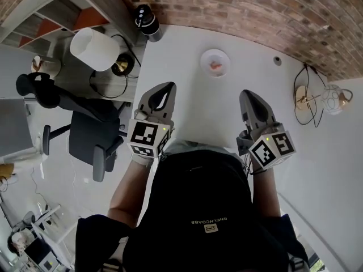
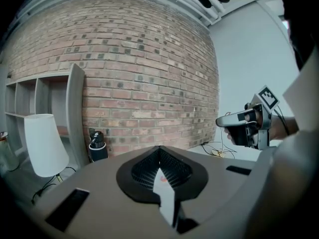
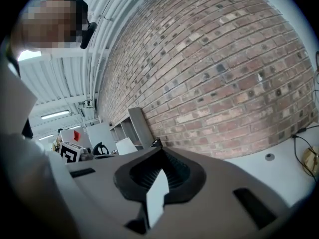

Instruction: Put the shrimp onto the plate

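- Shrimp, a small pink piece, lies in the middle of the plate, a white round one.
- Plate sits on the white tabletop ahead of both grippers, roughly between the lines they point along and well apart from either tip.
- Left gripper has its jaws pressed together at the tips with nothing held between them. The plate is ahead of it and off to its right.
- Right gripper likewise has its jaws together and carries nothing. The plate is ahead of it and off to its left.
- Both grippers point toward the brick wall at the far edge of the tabletop.
- Out past the left gripper's left side stands a lamp with a white shade, and ahead of that gripper a dark cylinder stands near the wall.
- Cables lie on the tabletop to the right of the right gripper.
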{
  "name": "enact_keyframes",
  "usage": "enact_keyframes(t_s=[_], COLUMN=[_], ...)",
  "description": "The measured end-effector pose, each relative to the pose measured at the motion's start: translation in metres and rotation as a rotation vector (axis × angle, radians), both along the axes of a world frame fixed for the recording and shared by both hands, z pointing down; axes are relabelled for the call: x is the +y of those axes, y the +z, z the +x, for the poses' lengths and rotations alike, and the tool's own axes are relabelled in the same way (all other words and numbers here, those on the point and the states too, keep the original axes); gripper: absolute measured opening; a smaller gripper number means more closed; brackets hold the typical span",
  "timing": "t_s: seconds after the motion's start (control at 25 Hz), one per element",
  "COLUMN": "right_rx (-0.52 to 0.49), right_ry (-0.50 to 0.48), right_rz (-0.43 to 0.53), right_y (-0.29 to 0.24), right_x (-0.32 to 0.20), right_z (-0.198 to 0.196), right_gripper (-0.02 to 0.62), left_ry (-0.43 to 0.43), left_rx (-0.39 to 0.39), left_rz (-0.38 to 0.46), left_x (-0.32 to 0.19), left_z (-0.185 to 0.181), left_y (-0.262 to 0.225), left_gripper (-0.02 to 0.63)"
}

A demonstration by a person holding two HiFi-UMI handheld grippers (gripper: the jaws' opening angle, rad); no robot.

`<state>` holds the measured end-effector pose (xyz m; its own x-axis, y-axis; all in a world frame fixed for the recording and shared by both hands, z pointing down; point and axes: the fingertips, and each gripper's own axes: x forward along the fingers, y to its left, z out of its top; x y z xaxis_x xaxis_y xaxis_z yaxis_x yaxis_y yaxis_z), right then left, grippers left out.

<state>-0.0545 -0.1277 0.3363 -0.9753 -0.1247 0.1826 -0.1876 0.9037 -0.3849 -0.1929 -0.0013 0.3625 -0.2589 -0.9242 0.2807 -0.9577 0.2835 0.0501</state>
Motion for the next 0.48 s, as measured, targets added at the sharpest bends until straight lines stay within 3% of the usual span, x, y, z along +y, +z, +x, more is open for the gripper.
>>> enact_keyframes(t_s=[0.48], right_rx=[-0.010], right_ry=[-0.137], right_rz=[-0.001], right_y=[0.000], right_x=[0.023], right_z=[-0.033], right_gripper=[0.002], left_ry=[-0.098], left_rx=[0.112], left_rz=[0.051], left_x=[0.035], left_z=[-0.001], left_y=[-0.007], left_gripper=[0.005])
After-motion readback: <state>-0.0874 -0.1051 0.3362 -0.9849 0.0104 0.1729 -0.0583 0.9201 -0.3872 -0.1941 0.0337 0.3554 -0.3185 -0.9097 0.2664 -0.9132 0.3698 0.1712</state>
